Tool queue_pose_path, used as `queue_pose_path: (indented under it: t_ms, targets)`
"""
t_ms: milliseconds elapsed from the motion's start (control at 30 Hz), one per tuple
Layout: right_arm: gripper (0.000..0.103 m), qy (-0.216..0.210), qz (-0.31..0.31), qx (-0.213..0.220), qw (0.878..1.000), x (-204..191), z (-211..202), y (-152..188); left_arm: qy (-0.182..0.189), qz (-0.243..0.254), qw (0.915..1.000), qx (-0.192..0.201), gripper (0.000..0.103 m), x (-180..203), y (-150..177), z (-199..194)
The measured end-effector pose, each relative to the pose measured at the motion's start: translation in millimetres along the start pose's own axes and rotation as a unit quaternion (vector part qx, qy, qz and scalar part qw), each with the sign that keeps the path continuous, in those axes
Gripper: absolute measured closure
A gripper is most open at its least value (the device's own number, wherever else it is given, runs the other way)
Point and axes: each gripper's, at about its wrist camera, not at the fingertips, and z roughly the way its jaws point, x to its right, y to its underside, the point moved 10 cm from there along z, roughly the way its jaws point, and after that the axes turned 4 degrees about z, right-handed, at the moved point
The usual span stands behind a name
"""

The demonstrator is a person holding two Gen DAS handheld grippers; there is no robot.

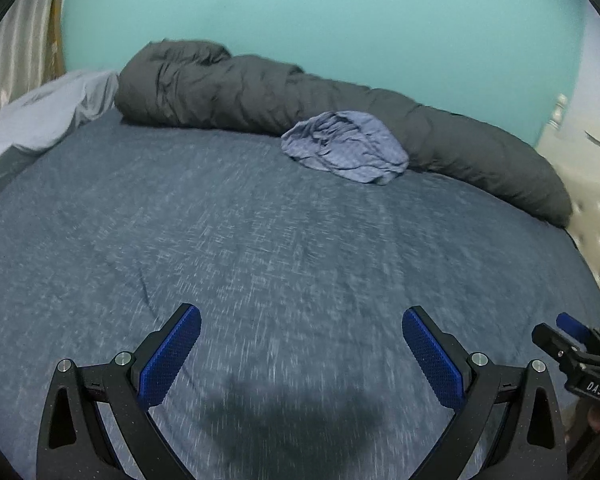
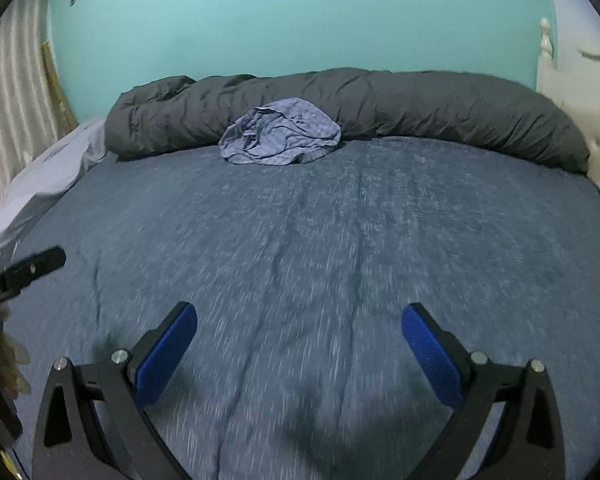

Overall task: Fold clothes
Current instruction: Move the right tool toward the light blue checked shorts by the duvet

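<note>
One crumpled light-blue garment (image 1: 346,148) (image 2: 280,138) lies at the far side of the bed (image 1: 260,240) (image 2: 340,220), touching a rolled dark-grey duvet (image 1: 236,88) (image 2: 420,108). Well apart from it, nearer the camera, the left gripper (image 1: 301,320) and right gripper (image 2: 299,318) hover over the bed sheet, fingers spread, holding nothing.

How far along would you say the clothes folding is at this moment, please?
Nothing looks done yet: the light blue garment lies crumpled at the far side of the bed, against the rolled grey duvet. Nothing is in hand: the left tool and right tool are both open and empty over bare sheet. Left: reach the garment, spread it flat and fold it.
</note>
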Motion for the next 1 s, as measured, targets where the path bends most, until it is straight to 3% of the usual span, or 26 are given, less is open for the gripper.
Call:
queue_pose_path:
  t_ms: [333, 567, 1000]
  targets:
    - [0.003, -0.006, 0.033, -0.055, 0.998, 4, 110, -58, -0.003, -0.043, 0.9980, -0.047, 0.000, -28, -36, 78]
    - [0.014, -0.013, 0.094, -0.084, 0.992, 9, 195, -105, -0.007, -0.069, 0.9951, -0.071, 0.000, -50, -58, 127]
    - [0.014, 0.025, 0.048, -0.080, 0.995, -20, 337, -195, -0.019, -0.087, 0.9926, -0.082, 0.000, -101, -73, 182]
